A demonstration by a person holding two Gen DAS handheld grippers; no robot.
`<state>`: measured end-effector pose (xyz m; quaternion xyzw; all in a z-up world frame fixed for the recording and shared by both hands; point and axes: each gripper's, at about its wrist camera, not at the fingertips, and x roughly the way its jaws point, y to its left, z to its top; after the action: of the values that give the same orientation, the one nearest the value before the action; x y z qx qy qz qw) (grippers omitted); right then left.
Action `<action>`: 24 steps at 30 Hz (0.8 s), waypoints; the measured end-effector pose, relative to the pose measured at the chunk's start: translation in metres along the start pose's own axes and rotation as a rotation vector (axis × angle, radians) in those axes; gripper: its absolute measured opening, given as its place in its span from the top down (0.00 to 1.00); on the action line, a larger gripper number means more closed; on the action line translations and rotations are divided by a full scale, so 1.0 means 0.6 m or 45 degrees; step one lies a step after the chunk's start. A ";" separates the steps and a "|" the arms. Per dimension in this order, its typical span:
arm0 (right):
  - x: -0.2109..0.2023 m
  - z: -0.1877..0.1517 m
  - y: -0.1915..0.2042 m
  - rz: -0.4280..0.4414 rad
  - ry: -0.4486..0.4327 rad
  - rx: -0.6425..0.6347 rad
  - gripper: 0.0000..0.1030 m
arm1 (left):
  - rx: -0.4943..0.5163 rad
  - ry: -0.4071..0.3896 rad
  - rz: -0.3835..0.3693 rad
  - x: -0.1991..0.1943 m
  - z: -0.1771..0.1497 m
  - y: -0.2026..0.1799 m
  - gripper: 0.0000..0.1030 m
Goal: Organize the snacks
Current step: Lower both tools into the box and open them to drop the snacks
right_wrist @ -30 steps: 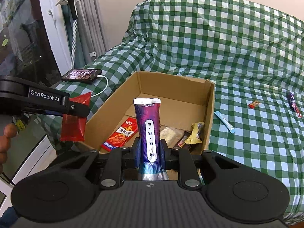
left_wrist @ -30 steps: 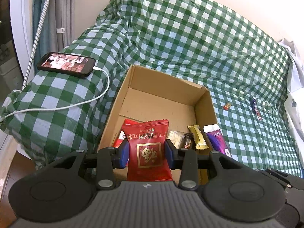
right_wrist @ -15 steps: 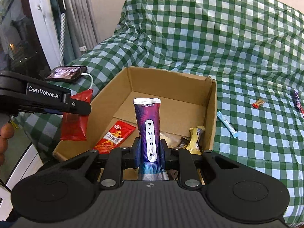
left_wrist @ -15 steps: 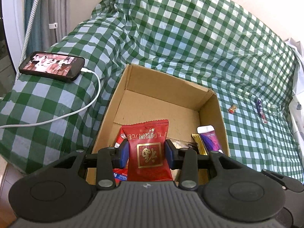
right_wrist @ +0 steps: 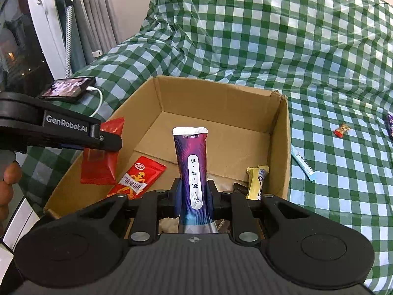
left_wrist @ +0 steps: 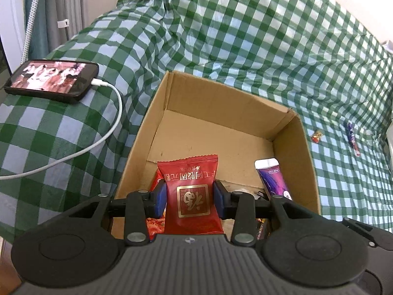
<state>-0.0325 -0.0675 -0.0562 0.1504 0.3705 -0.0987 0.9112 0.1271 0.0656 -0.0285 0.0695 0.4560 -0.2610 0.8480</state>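
Both grippers hang over the box [right_wrist: 278,132], the left gripper [left_wrist: 189,198] with fingers clamped on a red packet [left_wrist: 191,191] and the right gripper [right_wrist: 194,196] on a purple tube [right_wrist: 192,169], so next, I judge, the fingers must open above the box to drop them.

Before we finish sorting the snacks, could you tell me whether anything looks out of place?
Yes: three snacks lie loose on the checked cloth outside the cardboard box: a light blue stick beside its right wall, a small red candy farther right, and a purple bar beyond that.
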 end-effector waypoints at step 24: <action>0.046 0.008 -0.015 -0.057 0.079 0.115 0.28 | 0.128 0.018 0.159 0.030 -0.025 -0.017 0.00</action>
<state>-0.0127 -0.0792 -0.0742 0.1860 0.3972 -0.1311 0.8891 0.1193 0.0555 -0.0505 0.1422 0.4429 -0.2298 0.8549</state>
